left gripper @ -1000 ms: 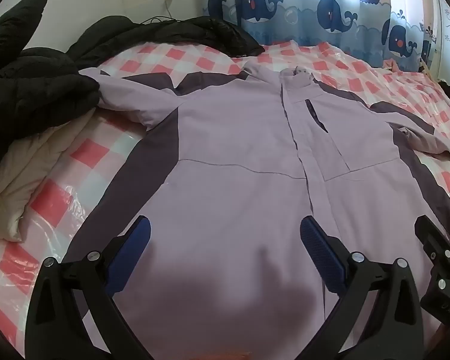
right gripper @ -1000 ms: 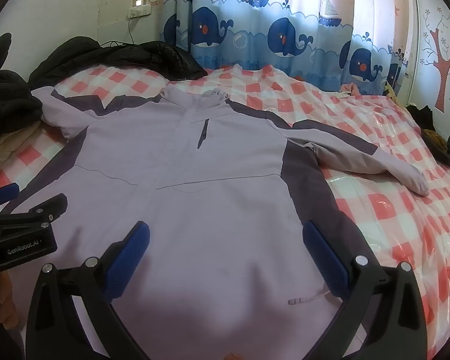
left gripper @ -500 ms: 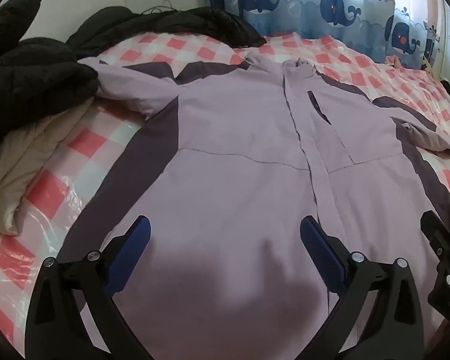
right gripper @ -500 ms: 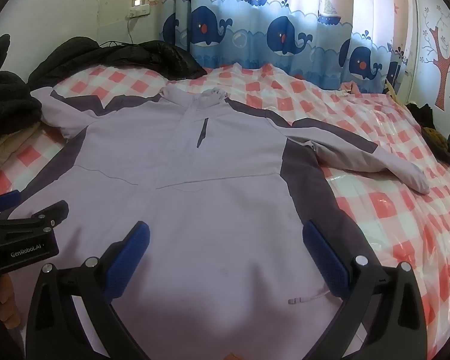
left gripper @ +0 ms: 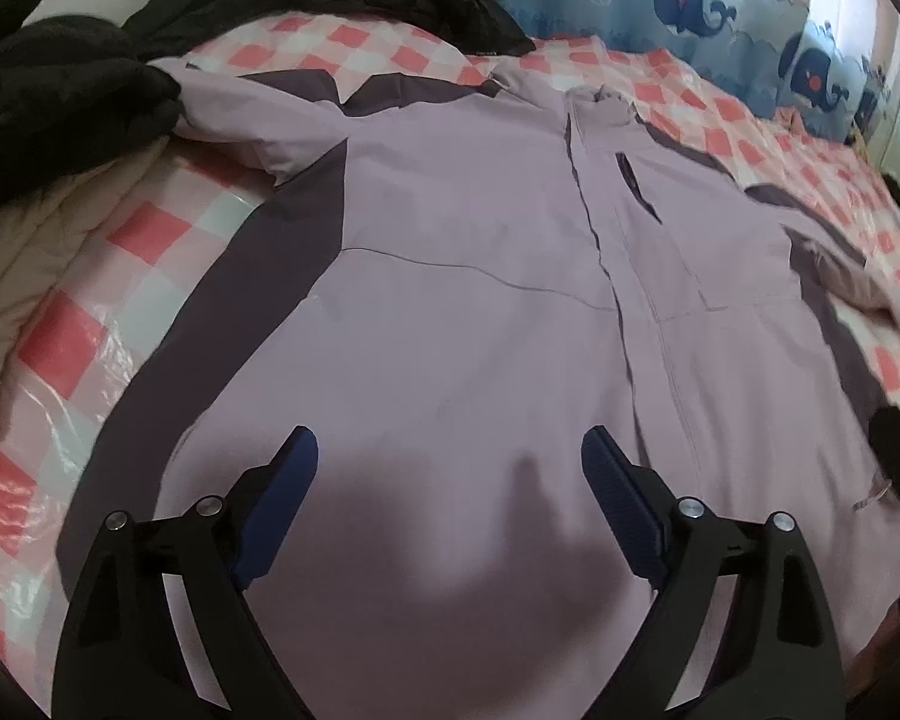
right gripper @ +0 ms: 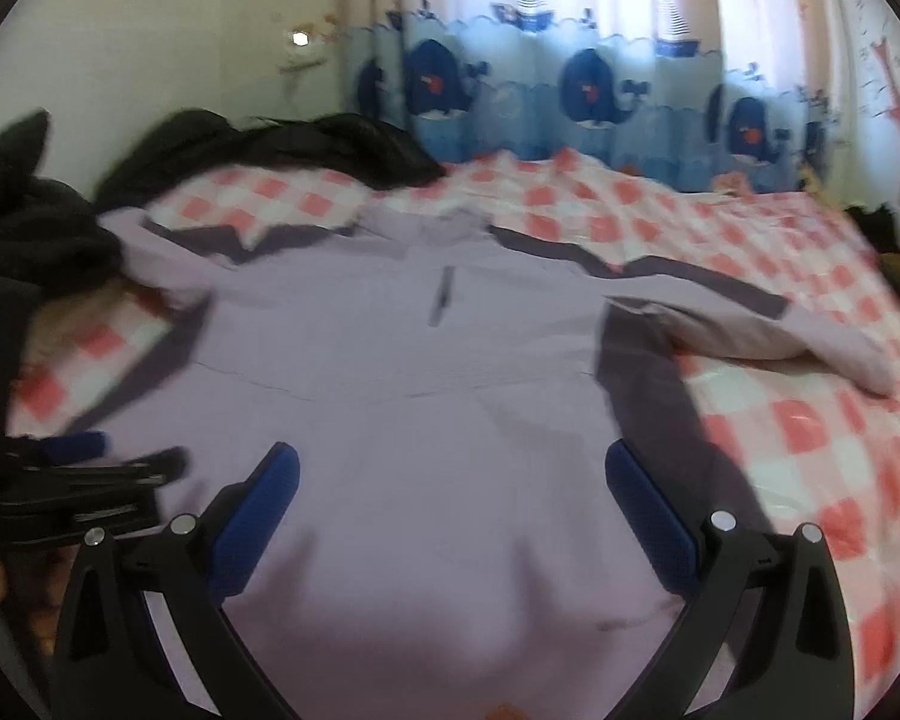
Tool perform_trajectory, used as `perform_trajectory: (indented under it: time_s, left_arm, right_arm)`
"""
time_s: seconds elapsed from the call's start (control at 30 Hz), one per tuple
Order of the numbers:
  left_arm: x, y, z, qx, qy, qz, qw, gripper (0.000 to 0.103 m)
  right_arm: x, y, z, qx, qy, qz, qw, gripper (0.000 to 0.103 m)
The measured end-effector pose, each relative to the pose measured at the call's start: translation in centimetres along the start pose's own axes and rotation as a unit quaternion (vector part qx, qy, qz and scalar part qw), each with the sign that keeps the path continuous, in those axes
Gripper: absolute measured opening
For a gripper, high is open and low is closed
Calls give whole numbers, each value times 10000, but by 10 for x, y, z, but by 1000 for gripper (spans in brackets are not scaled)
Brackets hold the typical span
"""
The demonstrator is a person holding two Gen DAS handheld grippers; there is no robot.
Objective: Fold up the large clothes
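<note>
A large lilac jacket (left gripper: 480,300) with dark purple side panels lies flat, front up, on a bed with a pink checked cover (left gripper: 120,252). It also shows in the right wrist view (right gripper: 450,372), its right sleeve (right gripper: 780,330) stretched out to the right. My left gripper (left gripper: 450,468) is open and empty above the jacket's lower front. My right gripper (right gripper: 450,480) is open and empty above the hem. The left gripper shows at the left edge of the right wrist view (right gripper: 78,468).
Black coats (left gripper: 60,90) are piled at the bed's left and far side. A cream quilt (left gripper: 30,252) lies at the left. A whale-print curtain (right gripper: 600,96) hangs behind the bed, with dark clothes (right gripper: 894,252) at the far right.
Both grippers have shifted over the jacket; the left view has moved closer and lower over the front, and the right view has tilted up and is blurred by motion. Both stay open.
</note>
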State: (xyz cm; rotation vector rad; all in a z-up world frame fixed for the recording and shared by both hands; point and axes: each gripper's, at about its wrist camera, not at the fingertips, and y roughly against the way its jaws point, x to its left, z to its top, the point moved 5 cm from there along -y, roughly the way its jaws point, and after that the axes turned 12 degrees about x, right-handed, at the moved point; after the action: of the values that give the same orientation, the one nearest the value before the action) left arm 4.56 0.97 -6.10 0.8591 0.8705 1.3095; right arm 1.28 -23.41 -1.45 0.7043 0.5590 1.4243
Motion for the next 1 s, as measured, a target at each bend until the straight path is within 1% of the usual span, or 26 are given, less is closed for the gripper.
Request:
perform_trajectory:
  time_s: [0.07, 0.17, 0.3, 0.37, 0.43, 0.53, 0.6, 0.7, 0.73, 0.8, 0.83, 0.93, 1.0]
  left_arm:
    - [3, -1, 1, 37, 185, -73, 9998, 91]
    - [2, 0, 2, -33, 117, 25, 9999, 93]
    - [5, 1, 3, -72, 193, 25, 9998, 93]
    - [3, 3, 4, -112, 130, 112, 9998, 95]
    - [4, 4, 5, -140, 183, 63, 9997, 95]
    - [0, 8, 5, -234, -15, 180, 9996, 95]
    - [-3, 12, 7, -350, -87, 105, 9993, 95]
    - [-3, 20, 10, -561, 4, -306, 9980, 95]
    - [-4, 22, 11, -586, -41, -260, 9979, 95]
    - [-5, 26, 12, -741, -83, -119, 9971, 95]
    - [-6, 27, 12, -772, -107, -37, 9970, 95]
    - [-12, 26, 14, -689, -411, 17, 9968, 95]
    - [-12, 28, 14, -729, -386, 38, 9966, 95]
  right_arm:
    - [1, 3, 1, -57, 26, -28, 10000, 98]
    - [2, 8, 2, -156, 66, -27, 9999, 98]
    - [0, 9, 3, -175, 40, -21, 9998, 98]
    - [-1, 9, 3, -184, 3, 25, 9998, 98]
    - [-1, 9, 4, -214, 10, 27, 9998, 98]
    - [-1, 9, 4, -211, 22, 27, 9998, 98]
    - [0, 10, 4, -224, 24, 67, 9997, 98]
    - [1, 14, 5, -310, 23, 145, 9994, 98]
    - [2, 16, 5, -355, 10, 233, 9991, 98]
    - [4, 16, 7, -342, 35, 618, 9975, 98]
    - [4, 16, 7, -318, 5, 726, 9969, 98]
    - [4, 17, 8, -356, 10, 650, 9973, 98]
    - [4, 17, 8, -357, -16, 662, 9972, 98]
